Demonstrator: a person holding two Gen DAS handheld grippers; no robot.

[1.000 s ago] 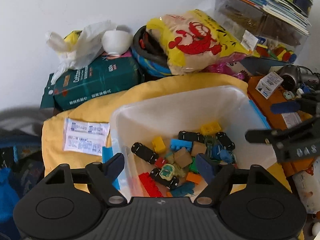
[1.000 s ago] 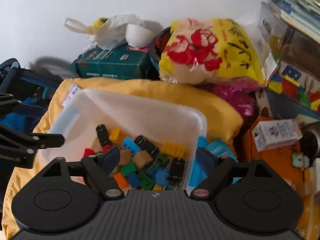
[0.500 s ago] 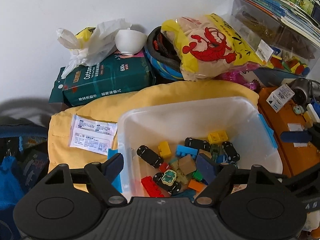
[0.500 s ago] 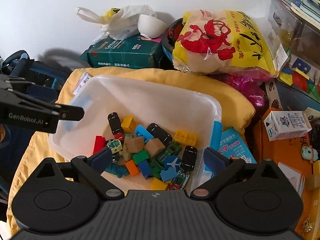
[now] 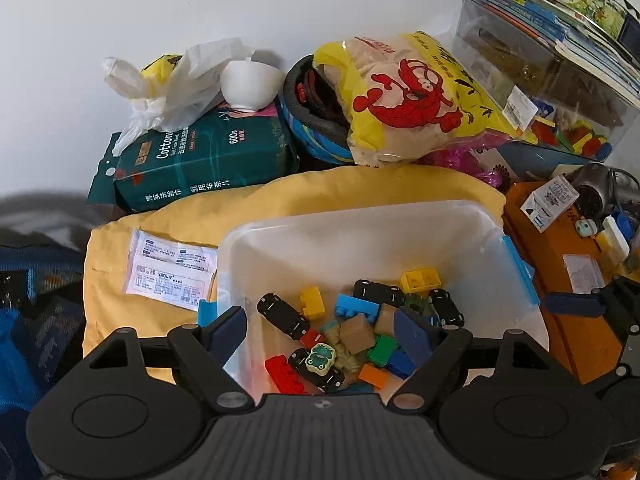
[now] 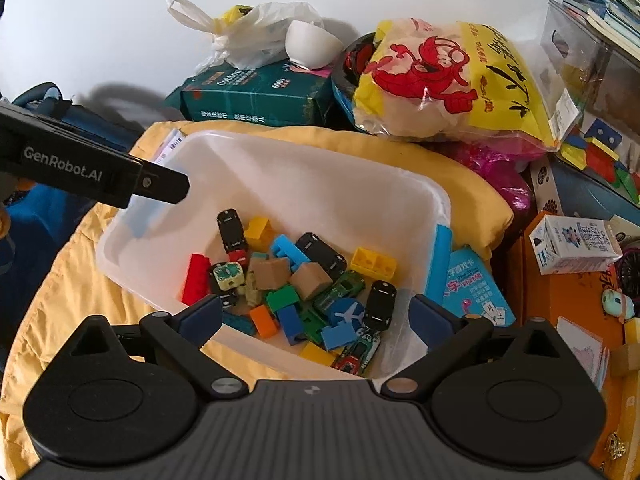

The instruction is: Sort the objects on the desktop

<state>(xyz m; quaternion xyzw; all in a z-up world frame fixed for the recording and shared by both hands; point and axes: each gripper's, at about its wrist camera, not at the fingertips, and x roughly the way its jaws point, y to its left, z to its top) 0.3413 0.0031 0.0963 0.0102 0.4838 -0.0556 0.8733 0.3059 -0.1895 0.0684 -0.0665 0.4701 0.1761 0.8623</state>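
Gaping wide, empty: both grippers' jaws above the toy bin [image 6: 400,188].

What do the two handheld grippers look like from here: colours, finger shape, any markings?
Both are matte black plastic. The left gripper and right gripper each have a ribbed dark-grey body, two rounded black housings with circular insets, silver pivot screws, and angled linkages ending in navy-blue fingertips. Seen side-on in the right wrist view, the left gripper's finger carries white "GenRobot.AI" lettering. No cables or sleeves show.

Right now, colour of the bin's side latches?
Light blue latches on the bin; clearest in right wrist view.
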